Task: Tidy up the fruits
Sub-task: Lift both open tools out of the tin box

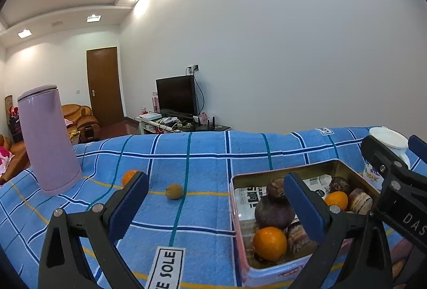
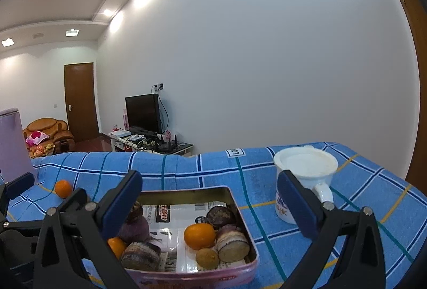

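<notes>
Both the left gripper and right gripper hover with jaws spread wide, empty, over the tin.

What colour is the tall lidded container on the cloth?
Pale purple container; clearest in the left wrist view.

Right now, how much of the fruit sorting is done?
Mostly done, it seems. The tin already holds two oranges and several other dark and yellowish pieces. Nothing is in hand: the left gripper and right gripper are both open and empty. Left on the cloth are one orange and a small yellow fruit, both near the purple jug.
</notes>
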The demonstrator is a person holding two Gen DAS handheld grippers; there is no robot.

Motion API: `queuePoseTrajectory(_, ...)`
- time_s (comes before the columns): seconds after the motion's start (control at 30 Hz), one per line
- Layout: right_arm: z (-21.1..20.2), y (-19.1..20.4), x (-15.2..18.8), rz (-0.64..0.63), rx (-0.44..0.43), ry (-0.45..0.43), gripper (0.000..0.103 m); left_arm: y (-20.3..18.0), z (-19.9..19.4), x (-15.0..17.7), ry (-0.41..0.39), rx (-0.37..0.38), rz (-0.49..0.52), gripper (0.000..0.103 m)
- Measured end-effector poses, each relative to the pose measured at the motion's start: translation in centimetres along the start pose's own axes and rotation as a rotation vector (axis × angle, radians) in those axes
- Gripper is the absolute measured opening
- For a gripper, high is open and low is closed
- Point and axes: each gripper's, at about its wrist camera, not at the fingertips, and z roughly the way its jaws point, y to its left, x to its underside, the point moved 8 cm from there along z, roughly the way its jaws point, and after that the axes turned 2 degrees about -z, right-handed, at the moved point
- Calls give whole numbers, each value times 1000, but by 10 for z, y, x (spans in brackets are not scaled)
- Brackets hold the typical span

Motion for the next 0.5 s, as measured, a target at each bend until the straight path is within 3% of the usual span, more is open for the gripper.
queuePoseTrajectory(0.5, -29, 15, 18, -22, -35, 66, 103, 28, -16, 12, 54, 15, -7, 102)
